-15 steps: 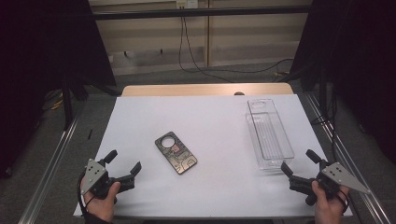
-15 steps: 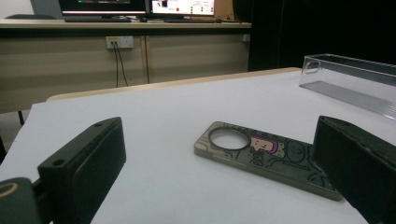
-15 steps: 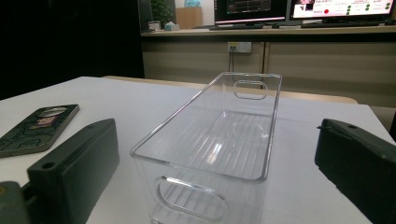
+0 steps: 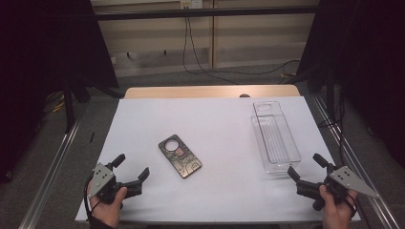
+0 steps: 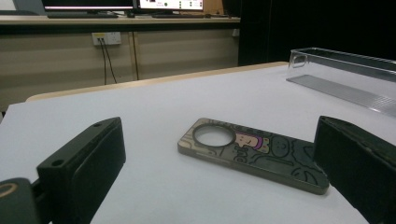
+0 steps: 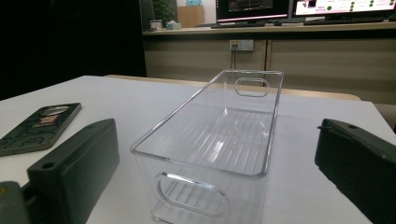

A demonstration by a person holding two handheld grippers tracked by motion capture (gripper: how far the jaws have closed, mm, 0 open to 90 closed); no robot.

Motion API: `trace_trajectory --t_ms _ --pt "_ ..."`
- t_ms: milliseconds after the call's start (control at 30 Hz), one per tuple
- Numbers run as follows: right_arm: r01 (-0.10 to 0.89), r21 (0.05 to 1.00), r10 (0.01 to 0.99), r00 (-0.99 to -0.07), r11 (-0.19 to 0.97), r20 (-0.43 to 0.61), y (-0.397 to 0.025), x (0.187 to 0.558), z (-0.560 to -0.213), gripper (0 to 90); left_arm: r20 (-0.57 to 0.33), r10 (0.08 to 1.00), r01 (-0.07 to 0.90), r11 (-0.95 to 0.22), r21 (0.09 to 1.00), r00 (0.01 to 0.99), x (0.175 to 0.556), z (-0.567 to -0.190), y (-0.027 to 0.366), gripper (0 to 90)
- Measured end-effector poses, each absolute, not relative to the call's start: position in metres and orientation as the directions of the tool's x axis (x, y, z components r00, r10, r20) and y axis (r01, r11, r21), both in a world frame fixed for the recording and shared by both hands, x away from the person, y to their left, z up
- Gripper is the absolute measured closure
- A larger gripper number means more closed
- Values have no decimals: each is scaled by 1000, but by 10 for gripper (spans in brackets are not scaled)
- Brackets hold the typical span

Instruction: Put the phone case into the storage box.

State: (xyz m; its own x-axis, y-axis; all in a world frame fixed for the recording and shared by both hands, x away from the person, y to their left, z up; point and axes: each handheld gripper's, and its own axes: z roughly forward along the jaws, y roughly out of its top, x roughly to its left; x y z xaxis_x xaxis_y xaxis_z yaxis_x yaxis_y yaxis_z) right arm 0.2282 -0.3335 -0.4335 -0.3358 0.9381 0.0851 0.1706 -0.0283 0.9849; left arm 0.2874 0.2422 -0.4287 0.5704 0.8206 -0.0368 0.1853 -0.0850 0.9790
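A dark patterned phone case (image 4: pixel 180 155) with a round camera hole lies flat near the middle of the white table (image 4: pixel 210 129). In the left gripper view the phone case (image 5: pixel 252 151) lies just ahead of the wide-apart jaws. My left gripper (image 4: pixel 131 166) rests open at the front left corner, holding nothing. A clear plastic bin (image 4: pixel 275 135) stands empty at the right side. My right gripper (image 4: pixel 307 166) is open at the front right, just short of the bin's near end; the bin (image 6: pixel 219 135) looms between its jaws in the right gripper view, with the phone case (image 6: pixel 37 127) off to the left.
A wooden strip (image 4: pixel 210 91) edges the table's far side. Metal rails (image 4: pixel 52 162) run along both sides of the table. Cables (image 4: pixel 200 62) trail across the floor behind, in front of a low cabinet wall.
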Motion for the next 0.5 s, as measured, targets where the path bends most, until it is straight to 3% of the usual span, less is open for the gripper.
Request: trace_trajectory --t_ms 500 --pt "171 985 937 -342 -10 69 -330 229 -432 0 -92 781 226 -65 972 618 293 -429 228 31"
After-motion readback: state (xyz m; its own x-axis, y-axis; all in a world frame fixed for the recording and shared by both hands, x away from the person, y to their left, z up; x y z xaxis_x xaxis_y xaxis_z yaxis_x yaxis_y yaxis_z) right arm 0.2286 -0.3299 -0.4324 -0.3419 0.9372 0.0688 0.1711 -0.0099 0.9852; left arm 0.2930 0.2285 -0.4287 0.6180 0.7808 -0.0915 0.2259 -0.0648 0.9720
